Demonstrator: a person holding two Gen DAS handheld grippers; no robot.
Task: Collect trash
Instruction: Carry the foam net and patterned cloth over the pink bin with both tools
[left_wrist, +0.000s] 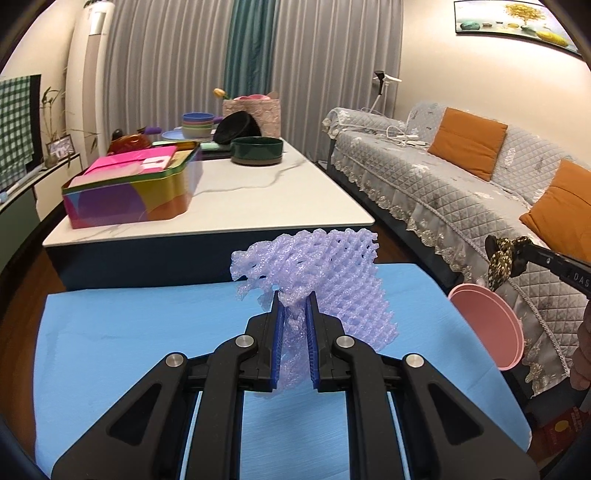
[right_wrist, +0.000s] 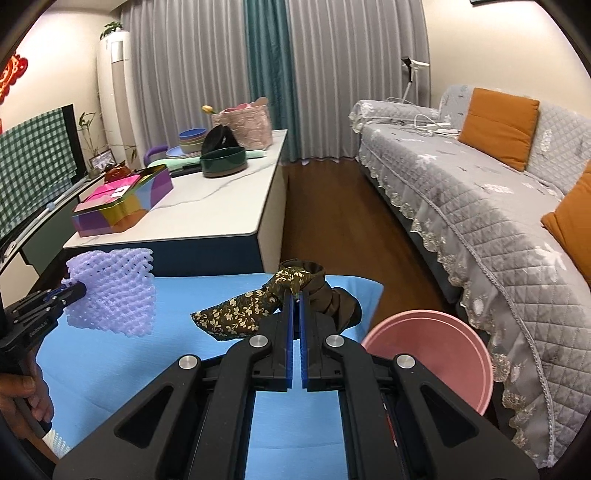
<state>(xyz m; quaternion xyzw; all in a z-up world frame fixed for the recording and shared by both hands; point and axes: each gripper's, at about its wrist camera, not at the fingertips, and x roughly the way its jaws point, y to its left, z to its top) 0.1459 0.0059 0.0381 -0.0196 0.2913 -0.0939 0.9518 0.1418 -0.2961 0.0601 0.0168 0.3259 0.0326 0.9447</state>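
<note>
My left gripper (left_wrist: 294, 300) is shut on a purple foam fruit net (left_wrist: 332, 273) and holds it up above the blue-covered table (left_wrist: 129, 332). The net also shows at the left of the right wrist view (right_wrist: 114, 291), with the left gripper (right_wrist: 74, 290) on it. My right gripper (right_wrist: 296, 295) is shut on a dark brown floral cloth (right_wrist: 243, 314), lifted over the blue table (right_wrist: 147, 362). In the left wrist view the right gripper (left_wrist: 517, 254) holds the cloth (left_wrist: 500, 264) above a pink bin (left_wrist: 487, 325). The pink bin (right_wrist: 436, 347) stands just off the table's right edge.
A white marble table (left_wrist: 258, 195) lies ahead with a colourful tin box (left_wrist: 129, 188), a dark green bowl (left_wrist: 256, 149), stacked bowls and a pink basket. A grey quilted sofa (right_wrist: 480, 192) with orange cushions runs along the right. Wooden floor lies between them.
</note>
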